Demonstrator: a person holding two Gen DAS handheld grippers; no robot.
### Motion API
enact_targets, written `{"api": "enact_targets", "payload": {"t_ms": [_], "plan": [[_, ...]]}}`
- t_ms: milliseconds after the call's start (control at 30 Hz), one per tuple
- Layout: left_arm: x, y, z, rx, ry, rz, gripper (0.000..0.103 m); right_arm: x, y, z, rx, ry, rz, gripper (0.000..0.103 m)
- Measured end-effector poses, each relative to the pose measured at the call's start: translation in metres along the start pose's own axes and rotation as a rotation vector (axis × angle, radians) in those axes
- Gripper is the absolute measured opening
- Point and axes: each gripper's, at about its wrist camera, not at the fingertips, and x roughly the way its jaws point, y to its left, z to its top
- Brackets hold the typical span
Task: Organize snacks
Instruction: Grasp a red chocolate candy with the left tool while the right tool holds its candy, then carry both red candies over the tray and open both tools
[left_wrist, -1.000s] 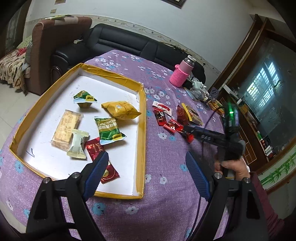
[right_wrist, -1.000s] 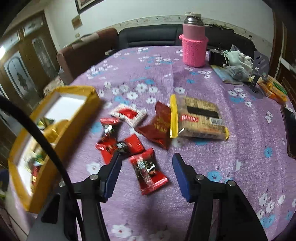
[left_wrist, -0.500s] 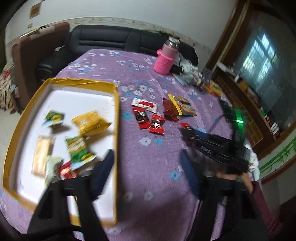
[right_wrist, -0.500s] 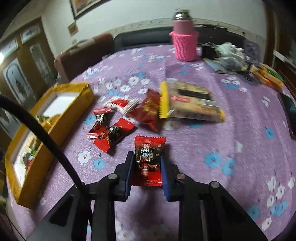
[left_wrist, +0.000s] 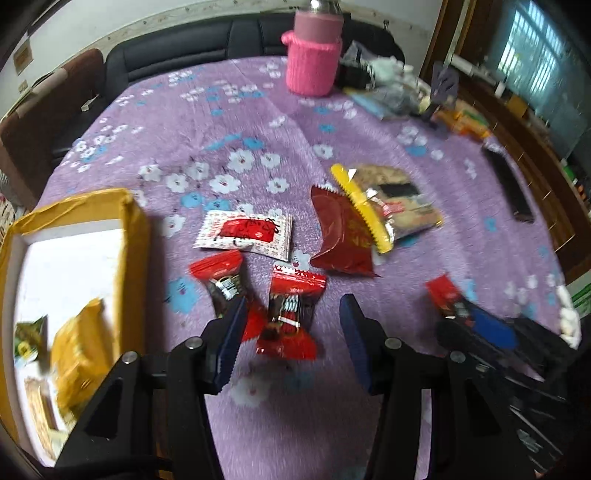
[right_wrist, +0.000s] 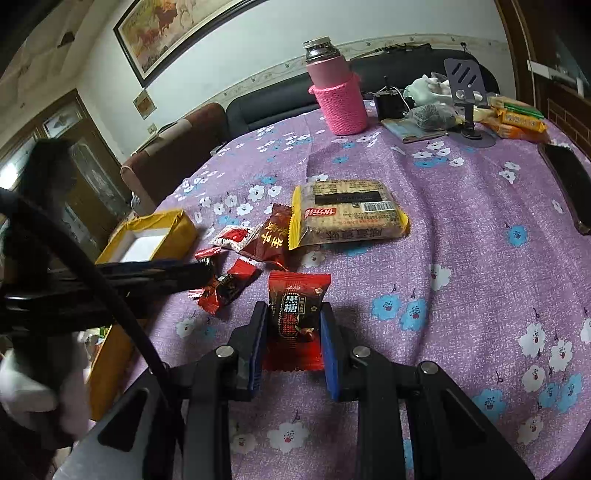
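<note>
My right gripper (right_wrist: 291, 310) is shut on a red candy packet (right_wrist: 297, 288), just above the purple flowered cloth. The left wrist view shows that gripper (left_wrist: 454, 314) at the right with the packet (left_wrist: 443, 291) in it. My left gripper (left_wrist: 292, 300) hangs over the loose snacks with its jaws apart. A red candy (left_wrist: 290, 314) lies between its pads, untouched, and another red candy (left_wrist: 221, 273) lies by the left pad. Nearby lie a white-and-red packet (left_wrist: 245, 232), a dark red packet (left_wrist: 343, 236) and a cracker pack (left_wrist: 391, 206). The yellow-rimmed tray (left_wrist: 133, 236) at the left holds several snacks.
At the back of the table stands a flask in a pink knitted sleeve (right_wrist: 340, 99). A dark phone (right_wrist: 569, 181) lies at the right edge, and a phone stand and bags clutter the back right. A black sofa is behind the table.
My left gripper swung from above the tray to the right, over the loose candies, and its jaws narrowed. My right gripper shut on the red candy that lay between its fingers.
</note>
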Motion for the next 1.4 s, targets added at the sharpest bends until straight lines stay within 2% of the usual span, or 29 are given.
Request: {"api": "enact_targets", "payload": {"t_ms": [100, 267, 333, 400, 533, 633, 800, 933, 1067, 1200, 1400], "plan": [[0.015, -0.009, 0.002, 0.052, 0.013, 0.059, 0.053, -0.003, -0.003, 0.001, 0.016, -0.007, 0.007, 0.026], [0.024, -0.017, 0.0, 0.097, 0.011, 0.089, 0.054, -0.007, -0.005, 0.003, 0.034, -0.018, 0.022, 0.026], [0.023, -0.017, -0.002, 0.104, 0.007, 0.083, 0.052, -0.007, -0.005, 0.004, 0.033, -0.017, 0.022, 0.026], [0.021, -0.02, -0.005, 0.112, -0.001, 0.064, 0.032, -0.006, -0.005, 0.004, 0.037, -0.013, 0.021, 0.026], [0.014, -0.026, -0.014, 0.131, -0.013, 0.083, 0.029, -0.005, -0.006, 0.003, 0.039, -0.01, 0.017, 0.026], [0.007, -0.026, -0.017, 0.109, -0.028, 0.056, 0.029, -0.004, -0.006, 0.002, 0.038, -0.01, 0.016, 0.026], [-0.031, -0.02, -0.027, 0.053, -0.082, -0.006, 0.029, -0.005, -0.007, 0.002, 0.04, -0.021, 0.03, 0.026], [-0.074, -0.005, -0.042, 0.021, -0.141, -0.033, 0.029, -0.005, -0.004, 0.0, 0.035, -0.028, 0.039, 0.026], [-0.113, 0.029, -0.061, -0.037, -0.196, -0.031, 0.029, -0.004, 0.004, -0.003, 0.013, -0.04, 0.032, 0.026], [-0.143, 0.069, -0.083, -0.107, -0.247, 0.015, 0.029, 0.002, 0.013, -0.004, 0.028, -0.017, 0.032, 0.026], [-0.172, 0.114, -0.119, -0.212, -0.305, 0.096, 0.029, -0.002, 0.06, -0.008, -0.035, -0.009, 0.027, 0.026]]}}
